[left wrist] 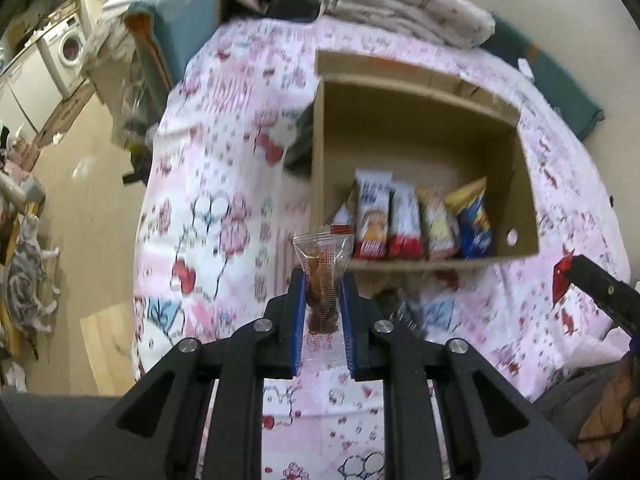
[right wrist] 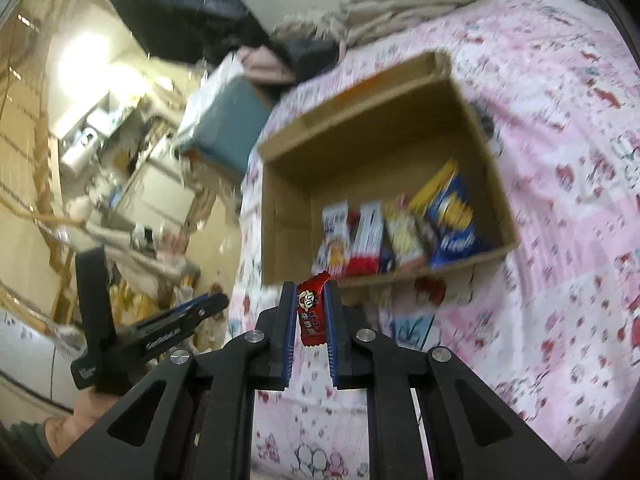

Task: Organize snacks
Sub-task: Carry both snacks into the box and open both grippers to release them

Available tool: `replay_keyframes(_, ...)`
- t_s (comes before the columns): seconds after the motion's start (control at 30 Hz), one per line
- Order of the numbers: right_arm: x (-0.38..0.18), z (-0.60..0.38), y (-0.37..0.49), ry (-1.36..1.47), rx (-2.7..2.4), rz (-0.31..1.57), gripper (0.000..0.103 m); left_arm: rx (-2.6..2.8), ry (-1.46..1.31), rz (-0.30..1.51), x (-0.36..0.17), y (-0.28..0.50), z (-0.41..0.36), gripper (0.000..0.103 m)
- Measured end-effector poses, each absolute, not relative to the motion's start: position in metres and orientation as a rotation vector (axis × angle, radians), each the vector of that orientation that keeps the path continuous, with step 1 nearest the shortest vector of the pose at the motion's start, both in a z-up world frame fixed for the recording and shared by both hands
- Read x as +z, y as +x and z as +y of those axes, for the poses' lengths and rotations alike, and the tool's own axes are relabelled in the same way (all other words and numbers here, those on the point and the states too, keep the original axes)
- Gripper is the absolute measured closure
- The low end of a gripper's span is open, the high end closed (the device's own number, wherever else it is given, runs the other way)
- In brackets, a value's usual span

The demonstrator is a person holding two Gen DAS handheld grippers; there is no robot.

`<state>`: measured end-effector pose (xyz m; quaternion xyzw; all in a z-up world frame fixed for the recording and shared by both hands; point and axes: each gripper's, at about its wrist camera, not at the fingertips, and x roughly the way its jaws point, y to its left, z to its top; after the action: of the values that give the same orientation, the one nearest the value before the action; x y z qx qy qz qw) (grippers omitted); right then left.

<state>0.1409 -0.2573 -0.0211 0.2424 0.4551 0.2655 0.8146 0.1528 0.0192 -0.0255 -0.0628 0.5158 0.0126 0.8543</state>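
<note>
1. Five or so packets already stand in a row against the near wall of the cardboard box [left wrist: 420, 120]; I judge the sorting well underway.
2. Left gripper [left wrist: 323, 280] is clamped on a crinkly clear sachet [left wrist: 323, 264] of brown pieces, short of the box.
3. Right gripper [right wrist: 312, 300] pinches a glossy red candy wrapper [right wrist: 313, 312], likewise short of it.
4. Both await dropping in.
</note>
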Motion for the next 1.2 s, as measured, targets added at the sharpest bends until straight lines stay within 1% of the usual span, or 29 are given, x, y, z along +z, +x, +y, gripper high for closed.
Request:
replay_keyframes(0.23, -0.014, -0.283, 0.174, 0.583, 0.509, 0.911, 0.089, -0.002, -0.088, 1.048, -0.008, 0.191, 0.004, 0.089)
replay_keyframes(0.5, -0.025, -0.294, 0.207, 0.582, 0.459, 0.919, 0.089, -0.024, -0.037, 1.035, -0.010, 0.227, -0.020, 0.089)
replay_keyframes(0.87, -0.052, -0.286, 0.243, 0.549, 0.421, 0.979, 0.089, -0.042, -0.007, 1.048, -0.037, 0.262, -0.040, 0.089)
replay_keyframes(1.2, -0.080, -0.279, 0.249, 0.559, 0.378, 1.071, 0.089, -0.061, 0.010, 1.052, -0.065, 0.268, -0.048, 0.089)
